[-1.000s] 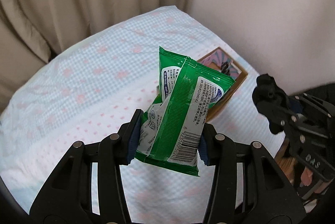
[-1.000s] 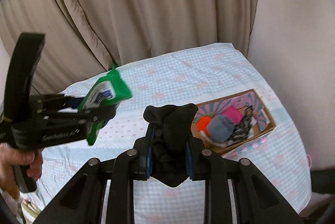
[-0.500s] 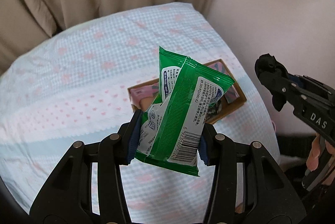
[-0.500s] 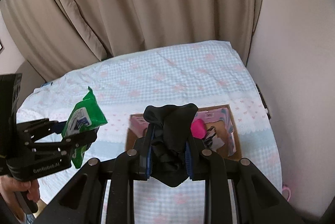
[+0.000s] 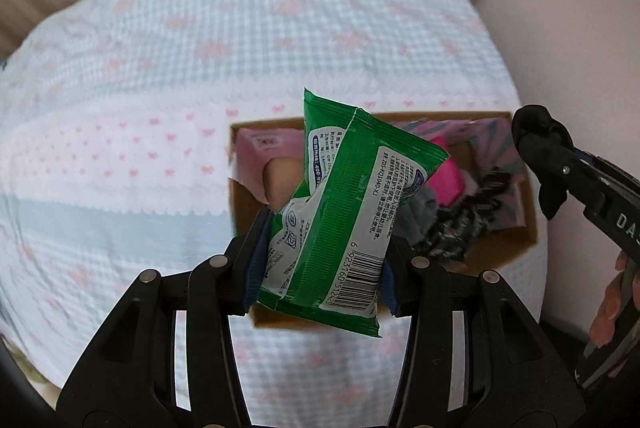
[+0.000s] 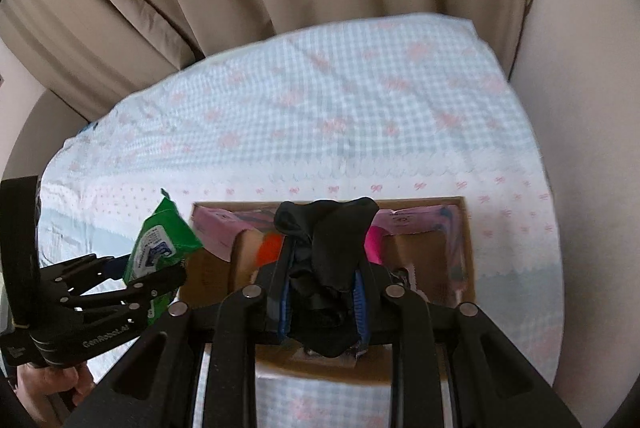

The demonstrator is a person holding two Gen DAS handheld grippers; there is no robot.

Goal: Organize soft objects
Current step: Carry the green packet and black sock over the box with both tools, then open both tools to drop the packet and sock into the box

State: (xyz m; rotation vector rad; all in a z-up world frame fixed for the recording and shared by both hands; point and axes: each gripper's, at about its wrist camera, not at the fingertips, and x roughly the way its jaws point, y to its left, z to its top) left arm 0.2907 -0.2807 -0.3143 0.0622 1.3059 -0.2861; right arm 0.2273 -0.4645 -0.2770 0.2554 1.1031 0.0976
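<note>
The left gripper [image 5: 320, 264] pinches a green wipes pack [image 5: 344, 216] (long axis pointing far) over the cardboard box [image 5: 520, 248]; the right gripper [image 6: 322, 300] pinches black cloth [image 6: 328, 248].

Green wipes pack [image 5: 344, 212] hides the middle of the cardboard box [image 5: 516, 252]; box contents blurred. Black cloth [image 6: 328, 268] covers box centre [image 6: 464, 252]. Right hand-held gripper [image 5: 560, 172] cut off at edge.
</note>
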